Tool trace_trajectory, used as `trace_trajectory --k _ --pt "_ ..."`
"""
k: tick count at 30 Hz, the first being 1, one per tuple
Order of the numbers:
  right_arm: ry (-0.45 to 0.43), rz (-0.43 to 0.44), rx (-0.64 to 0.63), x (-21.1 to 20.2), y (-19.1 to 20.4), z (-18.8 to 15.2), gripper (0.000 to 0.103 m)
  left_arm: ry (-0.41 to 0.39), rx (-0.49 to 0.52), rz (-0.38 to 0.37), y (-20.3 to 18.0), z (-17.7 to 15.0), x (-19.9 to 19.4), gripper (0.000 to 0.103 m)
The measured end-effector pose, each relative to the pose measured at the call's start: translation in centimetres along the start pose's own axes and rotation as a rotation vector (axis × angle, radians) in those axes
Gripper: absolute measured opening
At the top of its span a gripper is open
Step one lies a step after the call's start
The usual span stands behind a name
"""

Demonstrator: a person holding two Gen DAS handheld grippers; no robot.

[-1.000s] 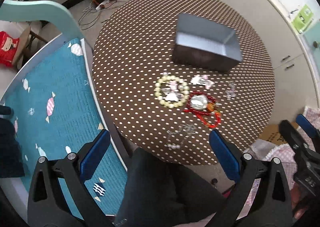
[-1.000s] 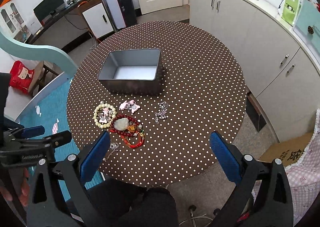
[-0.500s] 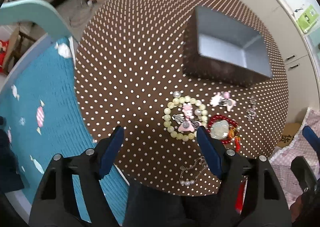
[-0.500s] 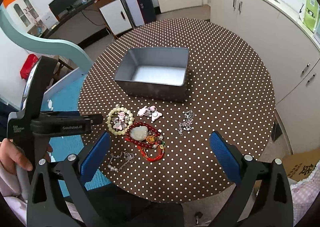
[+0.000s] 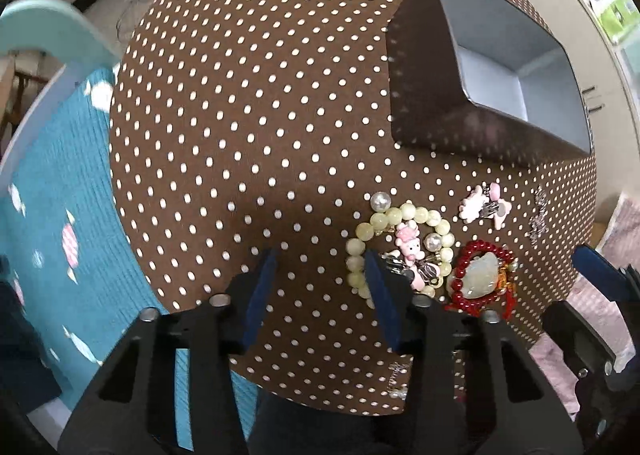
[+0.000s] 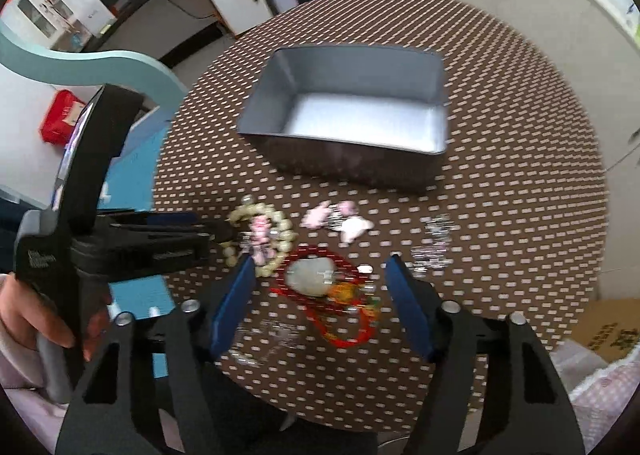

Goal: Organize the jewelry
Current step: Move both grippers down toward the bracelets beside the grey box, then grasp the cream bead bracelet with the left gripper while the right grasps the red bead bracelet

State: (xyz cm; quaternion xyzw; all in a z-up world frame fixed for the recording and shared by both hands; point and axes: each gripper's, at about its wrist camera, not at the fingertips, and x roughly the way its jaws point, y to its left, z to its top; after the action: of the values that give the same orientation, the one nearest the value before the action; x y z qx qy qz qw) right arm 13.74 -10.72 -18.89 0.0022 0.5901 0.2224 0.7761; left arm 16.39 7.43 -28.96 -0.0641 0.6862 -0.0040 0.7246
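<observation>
Two bead bracelets [image 5: 400,247], pale and red

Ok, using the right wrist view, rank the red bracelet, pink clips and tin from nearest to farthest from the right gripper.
1. Red bracelet: between the closing fingers of the right gripper, not gripped.
2. Pink clips: beyond the bracelet, mid-table.
3. Tin: farthest, behind the clips, empty.
</observation>
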Motion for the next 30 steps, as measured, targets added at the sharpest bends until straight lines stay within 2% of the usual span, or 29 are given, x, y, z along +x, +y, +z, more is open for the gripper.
trace_trajectory --k 4,7,10,13,14,17,19,21,24,30 --pt "0.059 0.074 -0.002 1.8 0.5 0.1 0.035 -0.015 0.053 0.081 -0.5 0.0 0.3 0.022" --pt "0.088 0.089 -0.039 2.8 1.4 0.0 0.031 -0.012 0.035 0.069 0.3 0.2 0.3 0.01" --pt "0.116 0.057 -0.093 4.0 2.4 -0.3 0.027 0.005 -0.022 0.016 2.0 0.5 0.2 0.009" --pt "0.124 0.012 -0.134 5.0 3.0 -0.6 0.023 -0.011 -0.042 -0.017 3.3 -0.2 0.0 0.009" --pt "0.117 -0.015 -0.159 5.3 3.3 -0.8 0.02 -0.018 -0.047 -0.032 3.5 -0.2 -0.2 0.009" --pt "0.105 -0.07 -0.227 5.6 4.2 -0.9 0.018 -0.034 -0.053 -0.065 4.1 -0.4 -1.0 0.009" --pt "0.087 -0.133 -0.291 6.0 5.2 -1.2 0.01 -0.046 -0.052 -0.081 4.0 -0.6 -1.6 0.009" --pt "0.08 -0.157 -0.337 6.4 5.7 -1.5 0.008 -0.06 -0.052 -0.105 4.1 -0.6 -2.1 0.009" --pt "0.081 -0.145 -0.318 6.7 5.4 -1.6 0.007 -0.082 -0.051 -0.133 3.9 -0.5 -3.0 0.009" --pt "0.088 -0.047 -0.185 4.9 2.9 -1.2 0.007 -0.119 -0.059 -0.181 3.7 -0.4 -5.0 0.009"
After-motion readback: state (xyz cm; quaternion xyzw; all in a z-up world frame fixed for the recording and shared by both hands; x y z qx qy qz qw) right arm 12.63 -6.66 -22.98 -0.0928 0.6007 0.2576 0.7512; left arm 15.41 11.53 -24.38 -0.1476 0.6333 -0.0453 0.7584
